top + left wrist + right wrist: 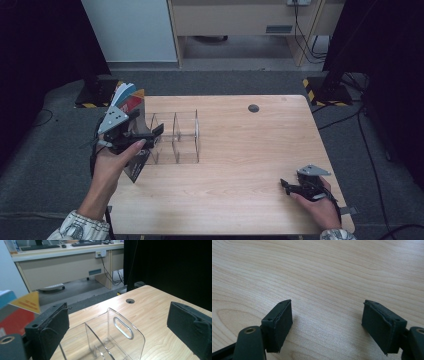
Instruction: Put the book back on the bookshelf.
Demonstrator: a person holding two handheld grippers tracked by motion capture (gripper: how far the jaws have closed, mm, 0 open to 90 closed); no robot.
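Organizer (175,137), clear acrylic, stands at table (250,165) 9 o'clock, long axis left-right. Left gripper (142,135) hovers over its left end, jaws wide, empty; dividers lie at 6 o'clock between them. Right gripper (289,186) rests at 4 o'clock, well apart, jaws wide, empty. Left hand is nearer.

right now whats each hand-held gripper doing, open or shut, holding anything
Left hand-held gripper: open, holding nothing, above the clear rack.
Right hand-held gripper: open, holding nothing, over the bare table.
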